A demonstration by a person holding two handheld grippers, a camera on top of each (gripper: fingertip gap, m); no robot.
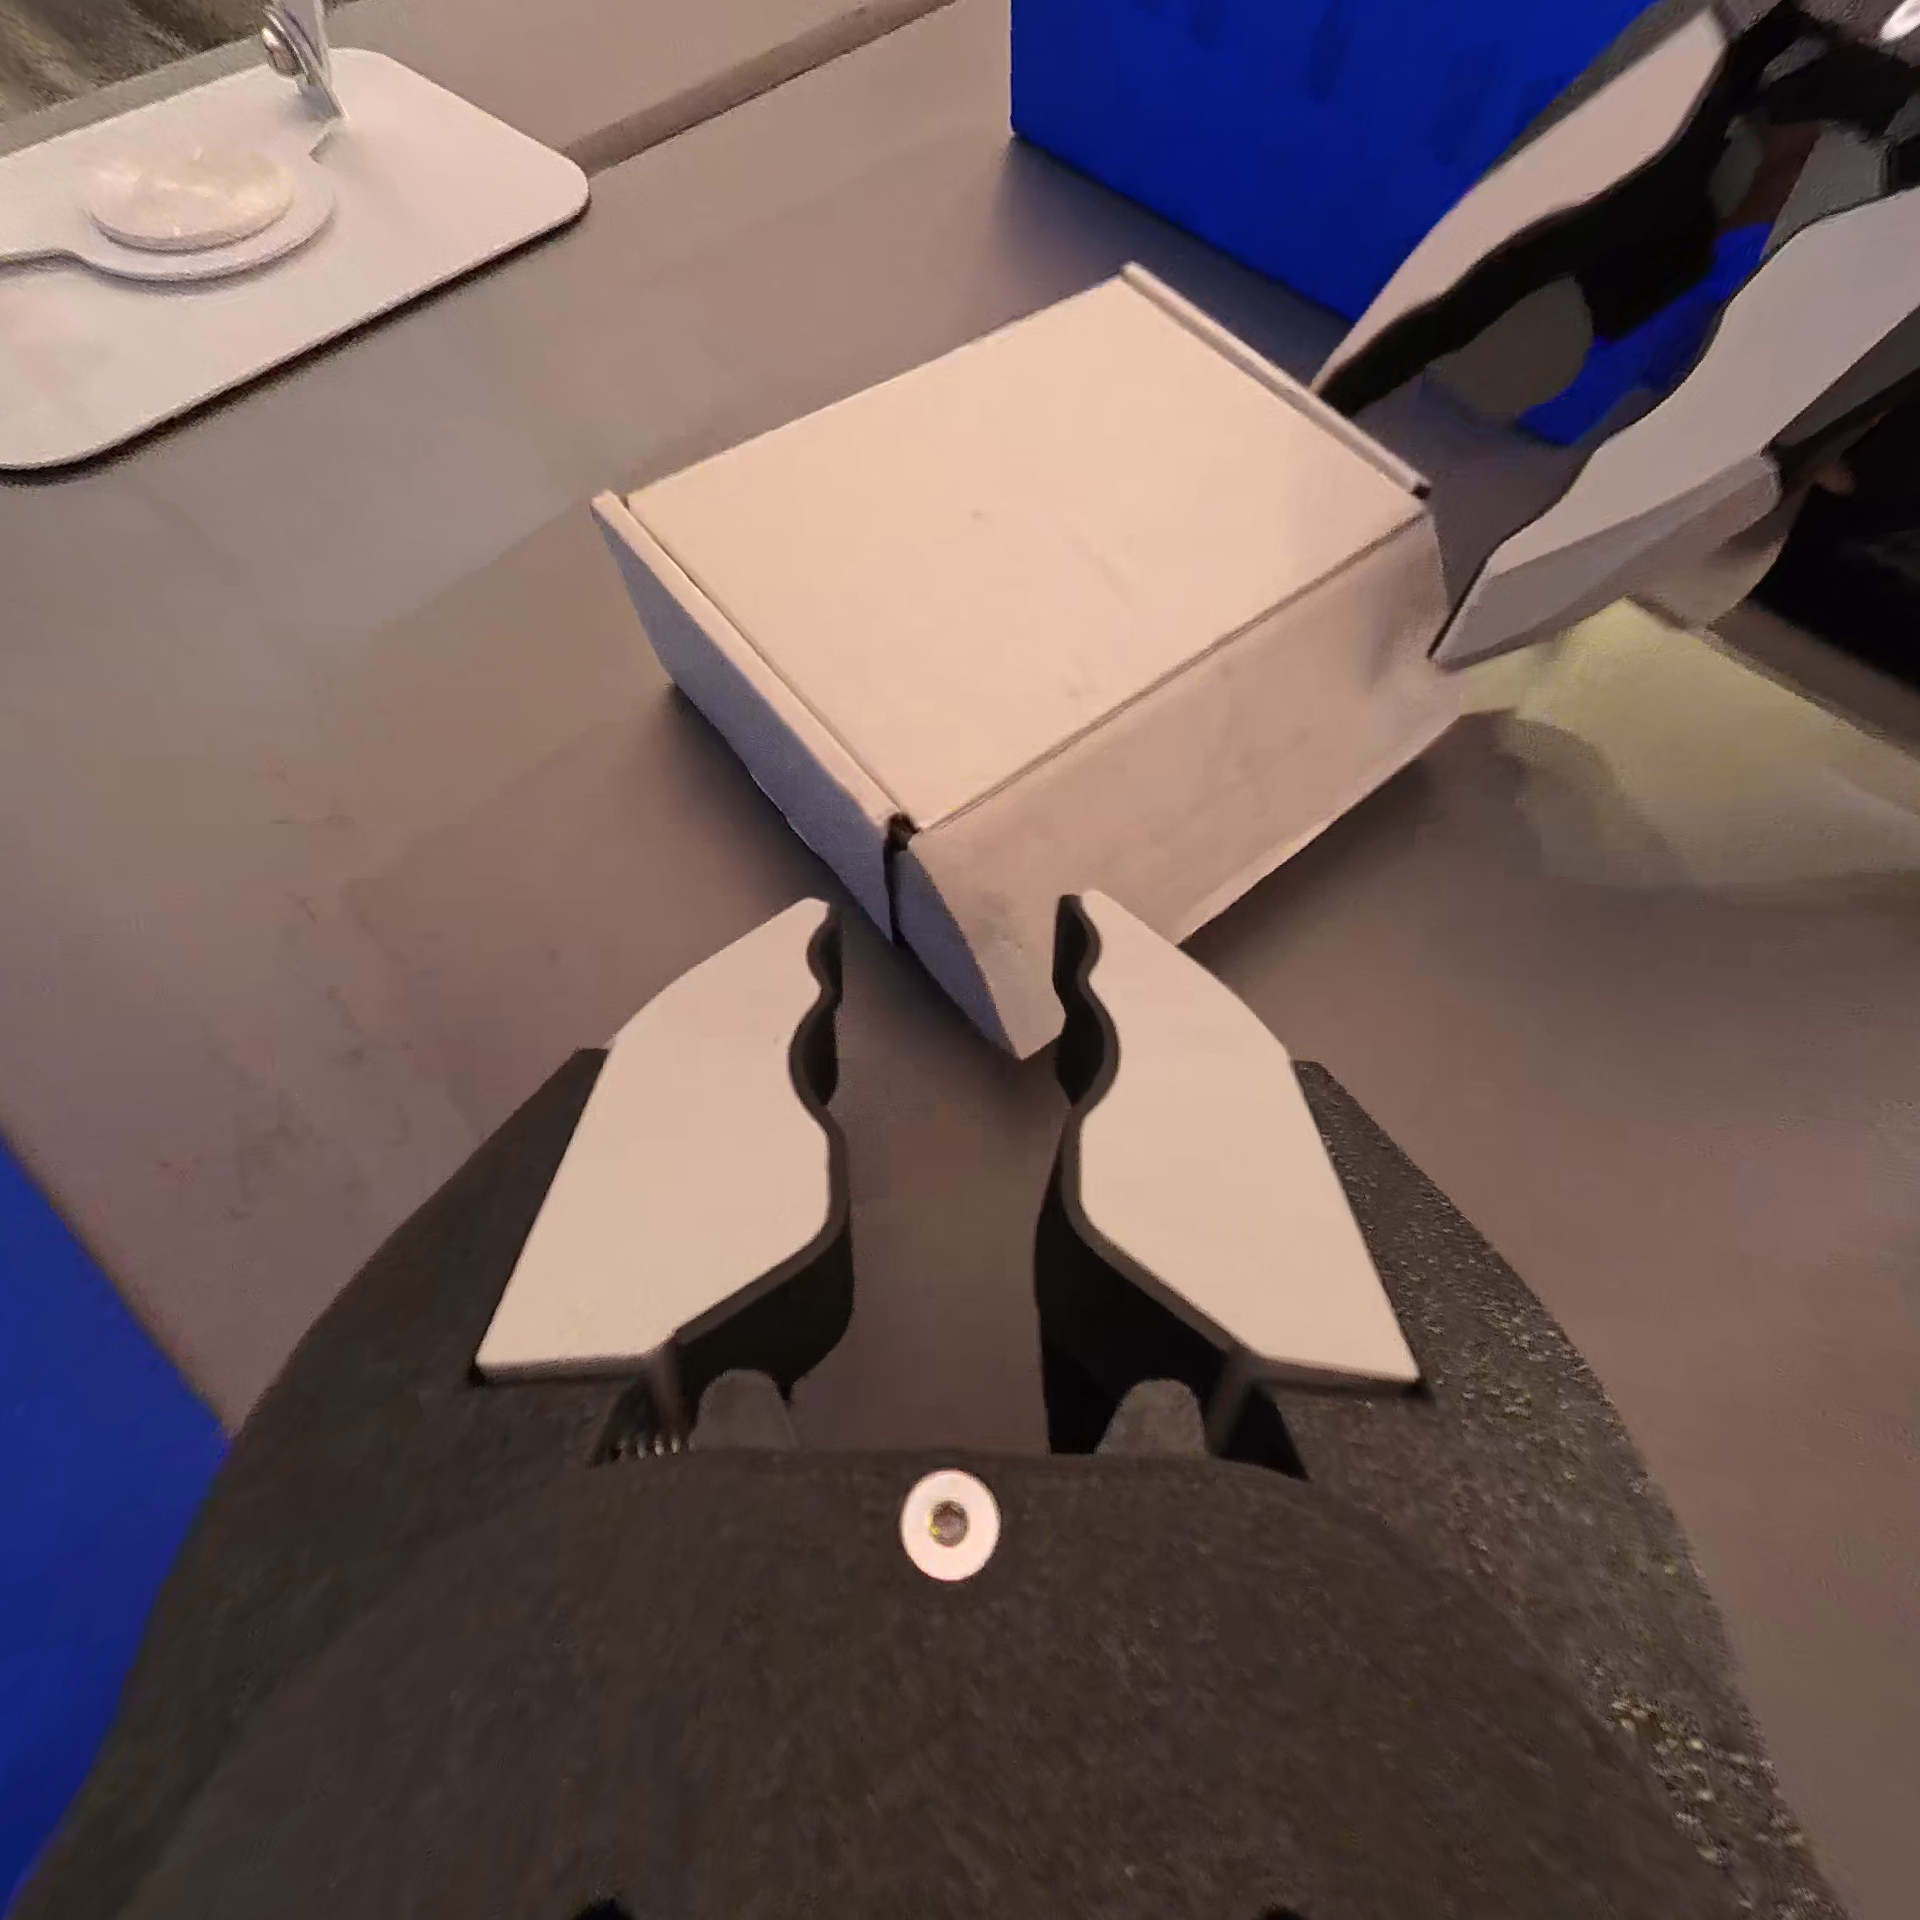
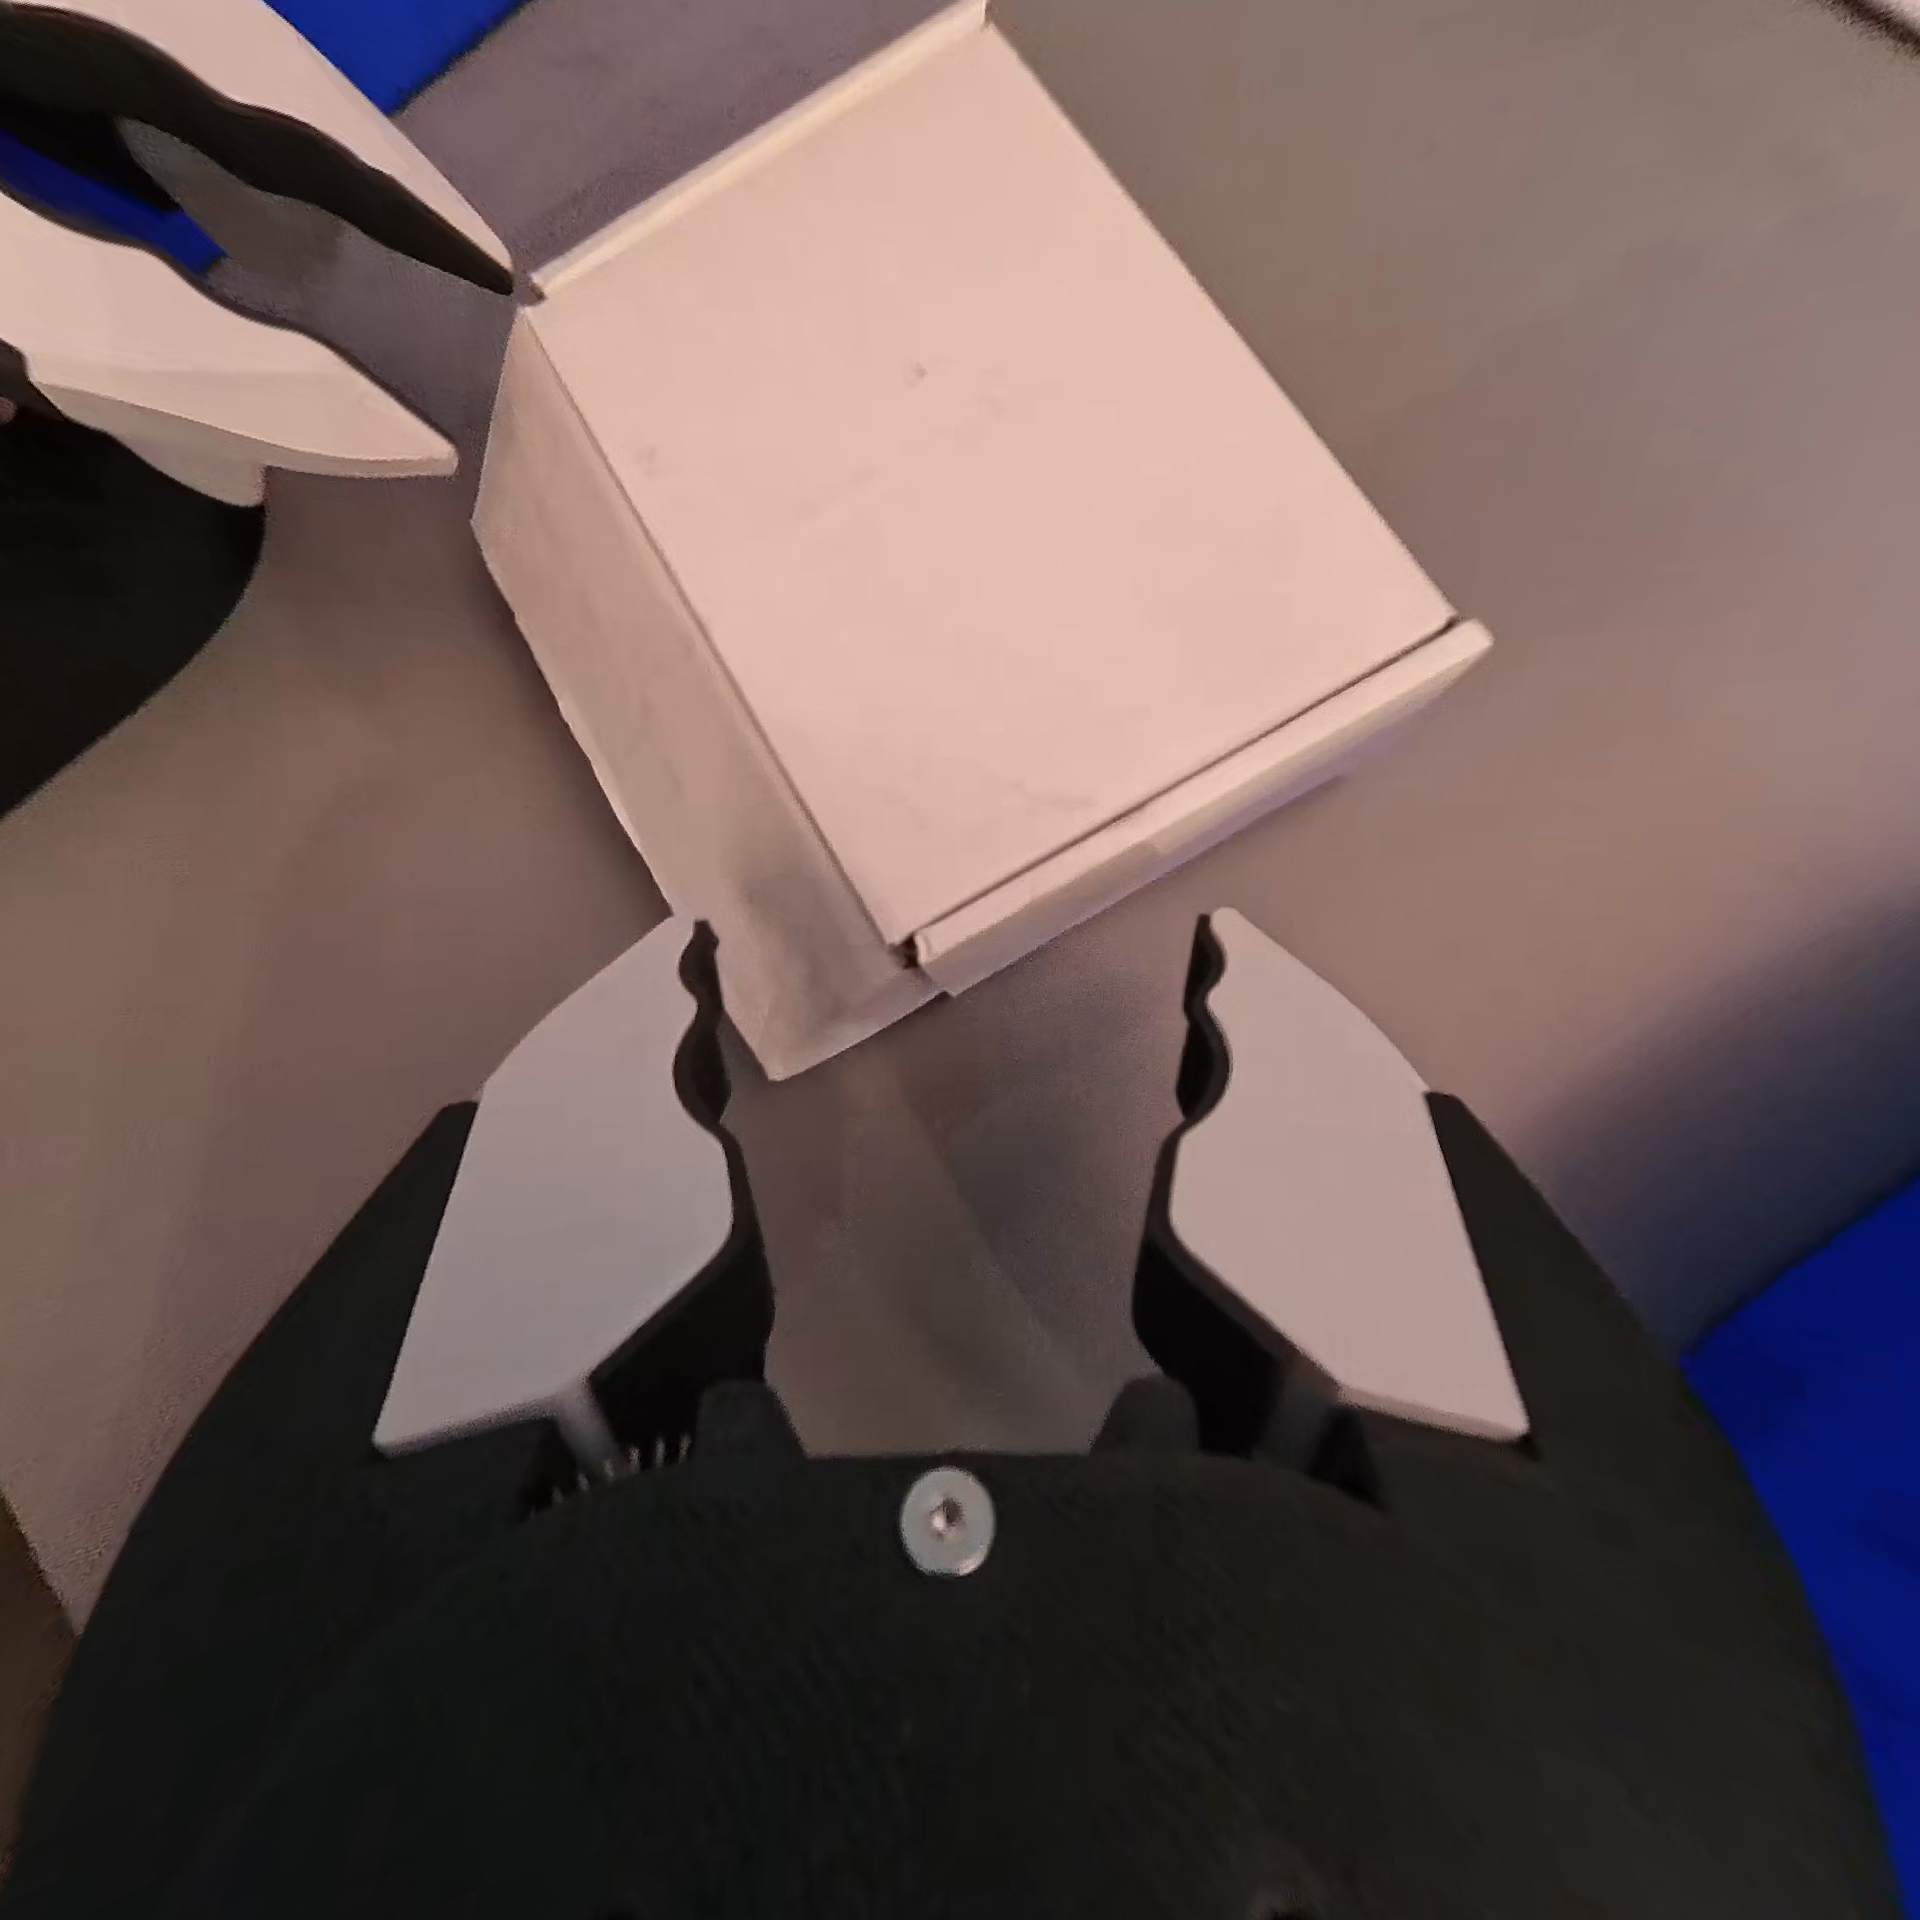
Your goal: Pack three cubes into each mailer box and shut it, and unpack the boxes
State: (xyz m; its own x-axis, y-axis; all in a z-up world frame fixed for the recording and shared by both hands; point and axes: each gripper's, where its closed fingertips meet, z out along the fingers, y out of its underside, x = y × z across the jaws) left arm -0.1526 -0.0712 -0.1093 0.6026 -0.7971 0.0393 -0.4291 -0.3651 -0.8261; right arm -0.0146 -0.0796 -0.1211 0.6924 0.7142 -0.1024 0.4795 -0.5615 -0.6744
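Observation:
A white mailer box (image 1: 1029, 613) sits closed on the grey table, lid down; it also shows in the right wrist view (image 2: 935, 540). My left gripper (image 1: 945, 925) is open and empty, its fingertips on either side of the box's near corner. My right gripper (image 2: 951, 935) is open wider and empty, its left fingertip against the box's near corner. The right gripper also shows in the left wrist view (image 1: 1382, 520), at the box's far right corner. The left gripper shows in the right wrist view (image 2: 473, 364), at the box's upper left corner. No cubes are in view.
A blue bin (image 1: 1278, 135) stands behind the box. A white flat stand with a round pad (image 1: 208, 239) lies at the table's far left. The table edge (image 1: 114, 1309) drops to blue floor at the near left; blue also shows in the right wrist view (image 2: 1808, 1434).

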